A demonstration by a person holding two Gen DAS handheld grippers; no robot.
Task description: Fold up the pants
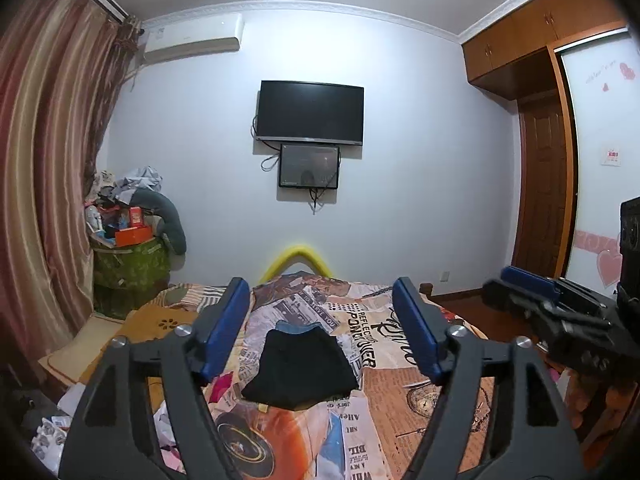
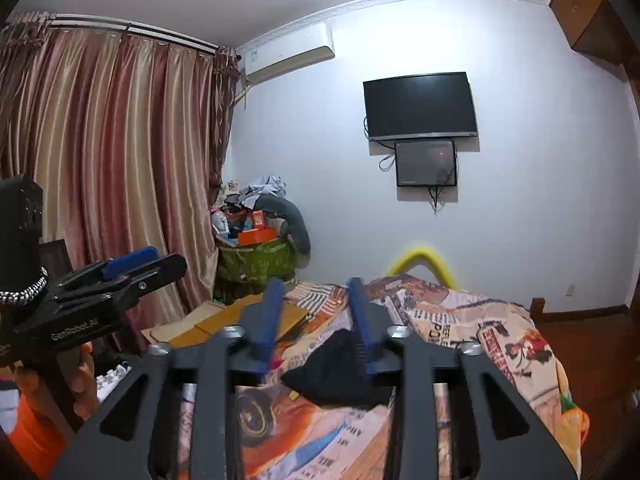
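Note:
Folded black pants lie as a flat, compact bundle in the middle of the bed, over its newspaper-print cover. A strip of blue cloth peeks out at their far edge. My left gripper hovers above and short of the pants, open, with nothing between its blue pads. In the right wrist view the pants sit just beyond my right gripper, which is open and empty too. Each gripper shows in the other's view: the right one and the left one, held by a hand.
Flat cardboard pieces lie beside the bed's left edge. A cluttered green bag stands in the corner by the curtain. A TV hangs on the far wall, a yellow pad caps the bed's foot, and a wardrobe fills the right.

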